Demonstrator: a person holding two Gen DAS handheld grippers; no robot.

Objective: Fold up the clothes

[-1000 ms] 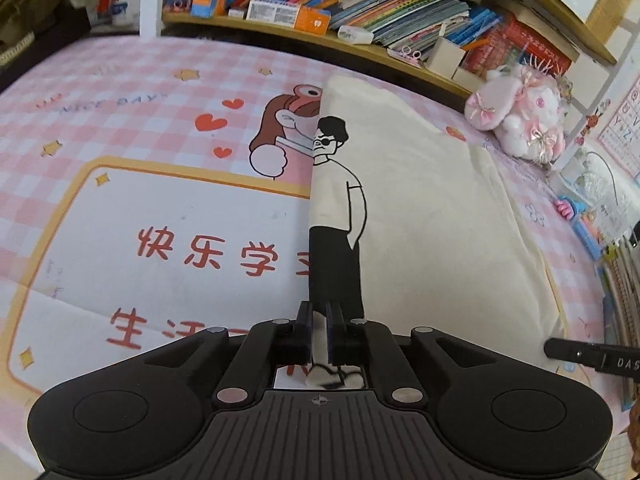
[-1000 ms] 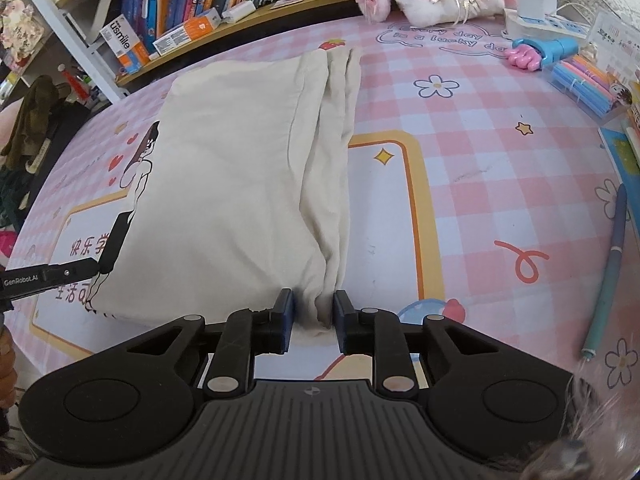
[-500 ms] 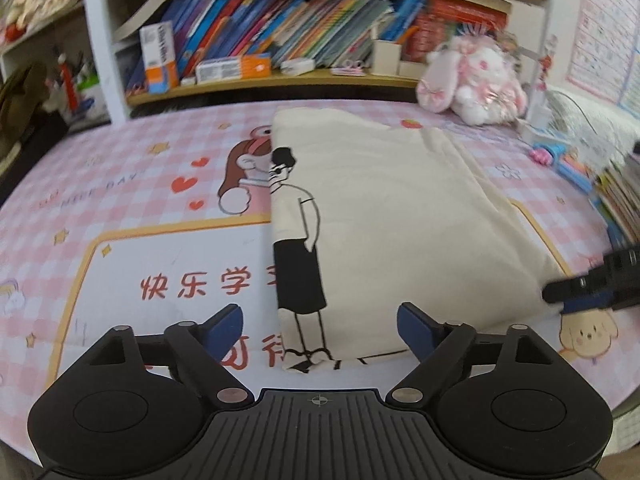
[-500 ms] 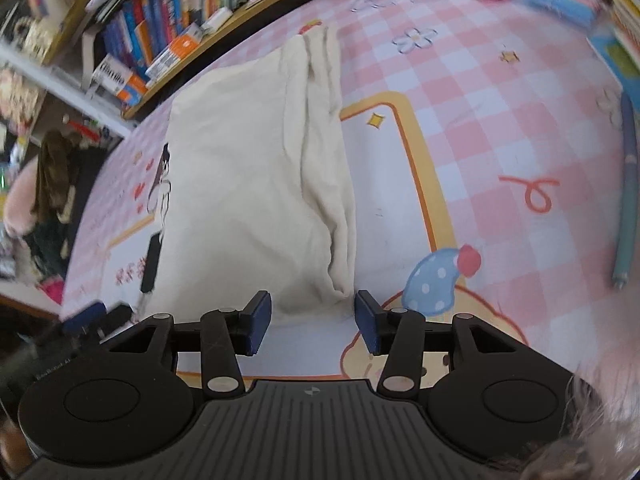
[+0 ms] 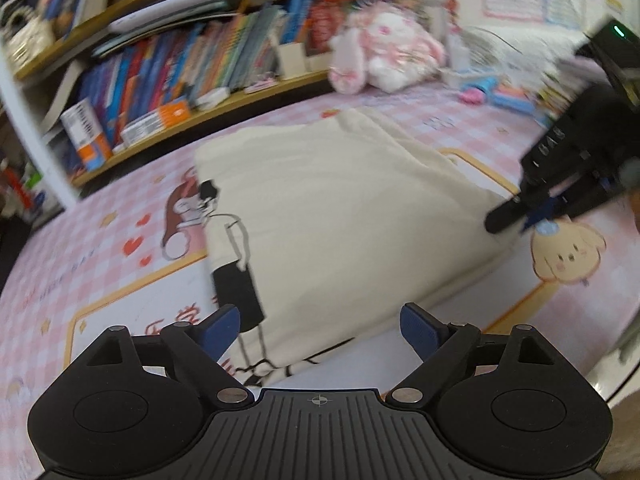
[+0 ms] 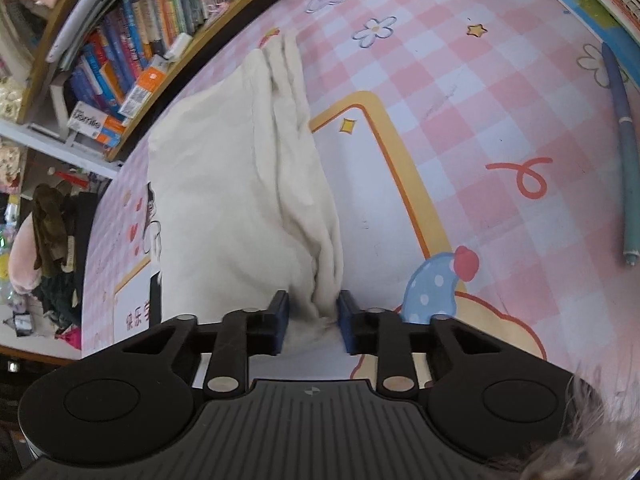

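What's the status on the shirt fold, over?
Left gripper open above the shirt's hem, empty. Right gripper closing on the cream shirt's bunched corner. Nothing in the way.

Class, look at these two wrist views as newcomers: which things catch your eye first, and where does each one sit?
The cream T-shirt, folded on the pink checked mat, dominates both views, a black cartoon figure printed on its left edge. The right gripper is closing on the shirt's near corner, cloth bunched between its fingers, while the left gripper is open. A pink plush rabbit sits beyond, beside the bookshelf.
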